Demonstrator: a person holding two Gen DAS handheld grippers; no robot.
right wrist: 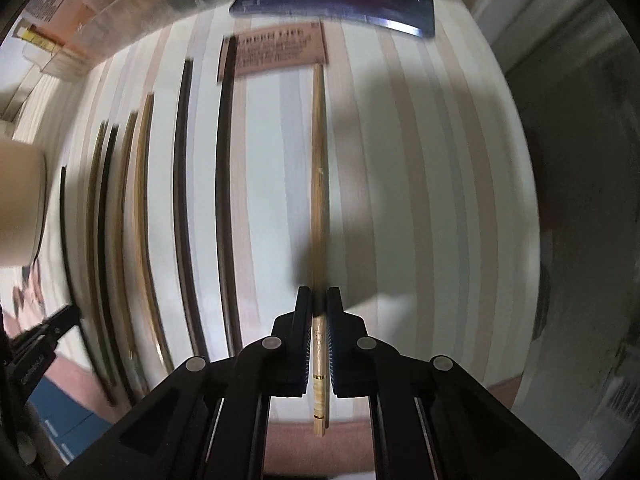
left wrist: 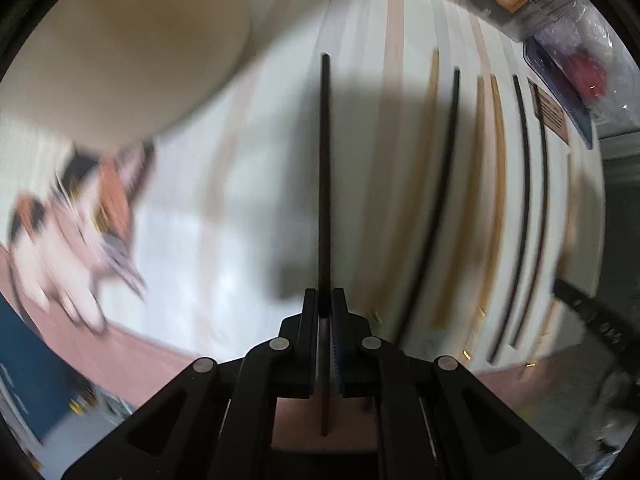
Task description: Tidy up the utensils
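Note:
My left gripper (left wrist: 324, 300) is shut on a black chopstick (left wrist: 325, 168) that points straight ahead over a white striped mat (left wrist: 248, 184). My right gripper (right wrist: 319, 300) is shut on a wooden chopstick (right wrist: 319, 168) with gold bands near its end, also pointing ahead over the mat (right wrist: 420, 184). Several more black chopsticks (left wrist: 440, 200) and wooden chopsticks (left wrist: 496, 184) lie side by side on the mat to the right in the left wrist view. The same black ones (right wrist: 182, 184) and wooden ones (right wrist: 142, 200) lie to the left in the right wrist view.
A cream cylindrical container (left wrist: 120, 48) stands at upper left, also at the left edge in the right wrist view (right wrist: 20, 208). A dark phone (right wrist: 336, 4) and a brown label card (right wrist: 280, 50) lie at the mat's far end. A cartoon-printed item (left wrist: 76, 232) lies left. The other gripper (right wrist: 40, 344) shows at lower left.

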